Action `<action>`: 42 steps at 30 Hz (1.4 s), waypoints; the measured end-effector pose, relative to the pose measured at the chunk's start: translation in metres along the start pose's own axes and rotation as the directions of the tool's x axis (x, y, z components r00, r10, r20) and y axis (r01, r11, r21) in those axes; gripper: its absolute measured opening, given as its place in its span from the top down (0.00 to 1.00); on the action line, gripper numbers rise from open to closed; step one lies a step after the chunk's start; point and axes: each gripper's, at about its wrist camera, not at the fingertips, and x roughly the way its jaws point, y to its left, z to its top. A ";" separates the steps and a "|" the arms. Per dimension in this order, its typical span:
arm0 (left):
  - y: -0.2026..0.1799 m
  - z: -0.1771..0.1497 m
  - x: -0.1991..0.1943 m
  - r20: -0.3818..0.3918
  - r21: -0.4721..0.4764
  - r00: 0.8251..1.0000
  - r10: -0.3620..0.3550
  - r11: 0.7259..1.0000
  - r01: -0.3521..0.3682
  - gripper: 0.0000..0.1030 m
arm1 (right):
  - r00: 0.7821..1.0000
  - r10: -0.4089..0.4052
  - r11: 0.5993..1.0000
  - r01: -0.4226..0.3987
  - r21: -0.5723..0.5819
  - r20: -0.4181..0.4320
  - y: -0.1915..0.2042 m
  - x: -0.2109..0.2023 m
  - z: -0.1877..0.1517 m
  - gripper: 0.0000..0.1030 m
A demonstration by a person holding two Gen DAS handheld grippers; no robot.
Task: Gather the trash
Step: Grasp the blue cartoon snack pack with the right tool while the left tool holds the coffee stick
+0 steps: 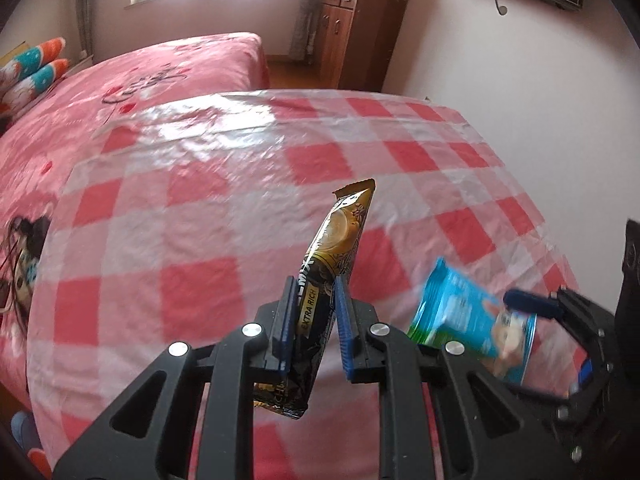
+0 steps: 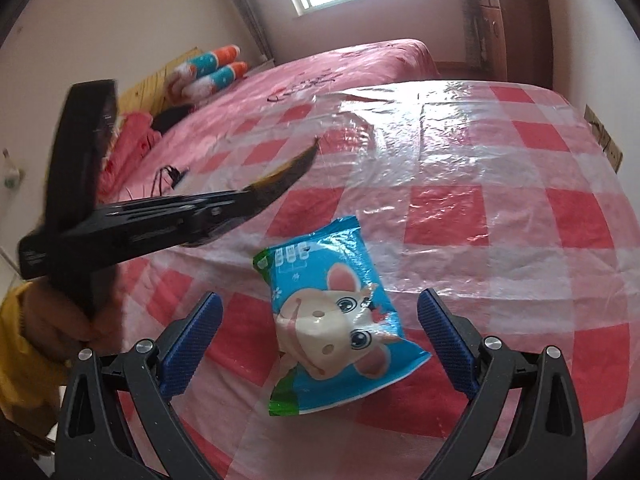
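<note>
My left gripper is shut on a black and gold coffee sachet and holds it upright above the checked cloth. The sachet also shows in the right wrist view, sticking out of the left gripper. A blue snack packet with a cartoon animal lies on the cloth between the wide-open fingers of my right gripper. In the left wrist view the blue packet is blurred at lower right, with the right gripper's blue fingertip beside it.
A table with a red and white checked plastic cloth fills the foreground. Behind it is a bed with a pink cover and pillows. A wooden cabinet stands by the far wall.
</note>
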 end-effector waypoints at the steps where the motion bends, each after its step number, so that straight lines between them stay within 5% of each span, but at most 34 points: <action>1: 0.002 -0.004 -0.001 -0.005 -0.002 1.000 0.002 1.000 -0.002 0.80 | 1.000 -0.016 1.000 0.016 -0.018 -0.003 0.003 0.002 0.000 0.06; 9: 0.009 -0.023 -0.002 -0.008 0.053 1.000 0.014 0.999 -0.014 0.75 | 0.998 -0.061 0.997 0.059 -0.049 -0.031 0.011 0.013 -0.001 0.06; 13: -0.004 -0.018 0.006 0.002 0.155 0.998 0.062 0.986 -0.061 0.53 | 0.997 -0.070 0.997 0.068 -0.043 -0.039 0.010 0.014 -0.002 0.11; 18: -0.015 -0.009 0.019 0.009 0.233 0.996 0.088 0.969 -0.087 0.47 | 0.997 -0.071 0.997 0.069 -0.041 -0.036 0.009 0.013 -0.003 0.14; 20: -0.015 -0.006 0.022 0.008 0.220 0.996 0.085 0.972 -0.084 0.49 | 0.997 -0.067 0.997 0.066 -0.038 -0.035 0.008 0.012 -0.003 0.14; 22: -0.017 -0.005 0.022 0.009 0.217 0.998 0.068 0.974 -0.068 0.64 | 0.998 -0.059 0.998 0.058 -0.030 -0.032 0.006 0.012 -0.002 0.14; 27: -0.026 -0.008 0.020 0.022 0.215 0.995 0.094 0.972 -0.097 0.73 | 0.998 -0.055 0.998 0.054 -0.039 -0.023 0.008 0.009 -0.002 0.17; 33: -0.018 -0.014 0.012 0.019 0.138 0.994 0.104 0.985 -0.106 0.77 | 0.997 -0.076 0.996 0.075 -0.055 -0.031 0.011 0.011 -0.002 0.36; 42: 0.011 -0.037 -0.020 0.039 -0.006 0.997 0.063 0.998 -0.063 0.78 | 0.996 -0.089 0.993 0.087 -0.084 -0.027 0.017 0.013 -0.001 0.50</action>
